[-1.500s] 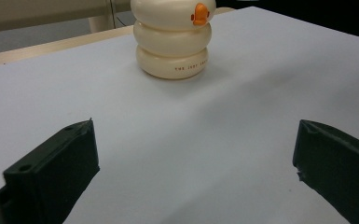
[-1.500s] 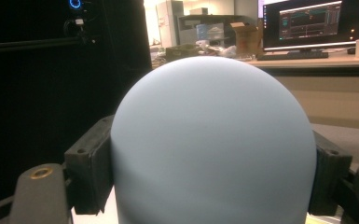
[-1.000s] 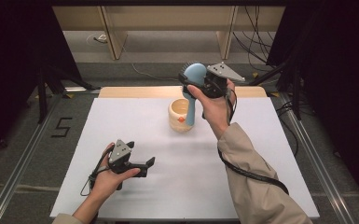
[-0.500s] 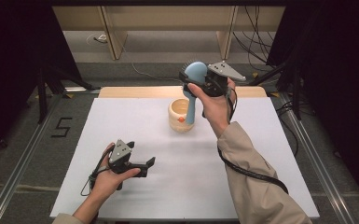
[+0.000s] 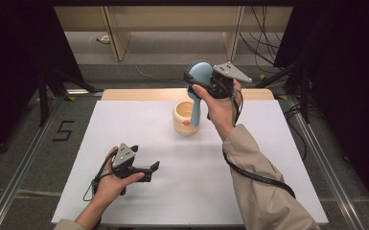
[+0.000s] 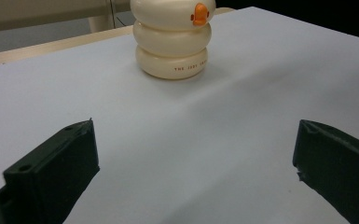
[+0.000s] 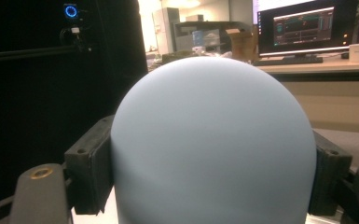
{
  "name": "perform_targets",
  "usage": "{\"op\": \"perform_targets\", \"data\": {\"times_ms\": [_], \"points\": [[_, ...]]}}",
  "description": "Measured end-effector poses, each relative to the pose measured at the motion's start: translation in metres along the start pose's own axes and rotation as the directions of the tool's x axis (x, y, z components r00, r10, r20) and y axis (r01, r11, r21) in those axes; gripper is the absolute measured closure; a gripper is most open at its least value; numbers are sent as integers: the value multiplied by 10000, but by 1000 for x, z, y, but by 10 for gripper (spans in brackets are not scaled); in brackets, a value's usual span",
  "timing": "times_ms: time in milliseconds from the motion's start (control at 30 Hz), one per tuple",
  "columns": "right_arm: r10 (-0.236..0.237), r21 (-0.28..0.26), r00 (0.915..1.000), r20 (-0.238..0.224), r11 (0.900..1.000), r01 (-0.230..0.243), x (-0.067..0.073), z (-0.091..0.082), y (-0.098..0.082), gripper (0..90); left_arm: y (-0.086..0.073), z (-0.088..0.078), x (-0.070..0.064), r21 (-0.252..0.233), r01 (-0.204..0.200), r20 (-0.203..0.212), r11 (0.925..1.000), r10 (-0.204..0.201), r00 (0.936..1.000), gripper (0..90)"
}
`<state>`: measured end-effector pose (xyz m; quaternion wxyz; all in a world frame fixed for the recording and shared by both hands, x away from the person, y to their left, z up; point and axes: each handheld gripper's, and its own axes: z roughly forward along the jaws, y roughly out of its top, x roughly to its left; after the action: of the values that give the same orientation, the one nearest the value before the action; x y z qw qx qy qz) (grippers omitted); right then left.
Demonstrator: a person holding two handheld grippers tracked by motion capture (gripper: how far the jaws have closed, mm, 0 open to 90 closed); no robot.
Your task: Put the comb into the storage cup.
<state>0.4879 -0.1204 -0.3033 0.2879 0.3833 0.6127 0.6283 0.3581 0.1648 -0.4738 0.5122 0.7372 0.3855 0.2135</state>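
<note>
A blue brush point(image 5: 201, 71) with a rounded head and dark bristles hangs handle-down, and my right gripper point(image 5: 192, 80) is shut on its head, raised over the back of the table. In the right gripper view the blue brush head point(image 7: 214, 140) sits between both black jaws. The handle crosses a cream ringed cup point(image 5: 184, 116) in the high view; whether they touch I cannot tell. That cup point(image 6: 172, 44) bears a small orange knob point(image 6: 199, 13). My left gripper point(image 5: 152, 170) rests low at the front left, open and holding nothing point(image 6: 196, 128).
A white sheet point(image 5: 268, 167) covers the table, with a wooden strip point(image 5: 139, 94) along its far edge. Metal rails point(image 5: 26, 158) run down both sides. Wooden shelf legs and cables point(image 5: 263, 43) stand beyond the table.
</note>
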Motion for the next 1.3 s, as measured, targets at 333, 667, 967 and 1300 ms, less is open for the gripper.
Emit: {"op": "perform_targets", "data": {"times_ms": [333,667,967,1300], "points": [[-84,-108,9999,61,9999,85,0,2,2,216,0,0,0,-3,-3,-11,10000,3,10000,0],[-44,-210,10000,44,9998,45,-1,3,3,216,0,0,0,2,16,-3,10000,-16,10000,0],[-110,-310,9999,15,9995,110,-1,6,4,216,0,0,1,-34,28,-42,10000,-28,10000,0],[-131,-356,9999,27,9993,132,0,9,6,216,0,0,1,-45,41,-47,10000,-42,10000,0]]}}
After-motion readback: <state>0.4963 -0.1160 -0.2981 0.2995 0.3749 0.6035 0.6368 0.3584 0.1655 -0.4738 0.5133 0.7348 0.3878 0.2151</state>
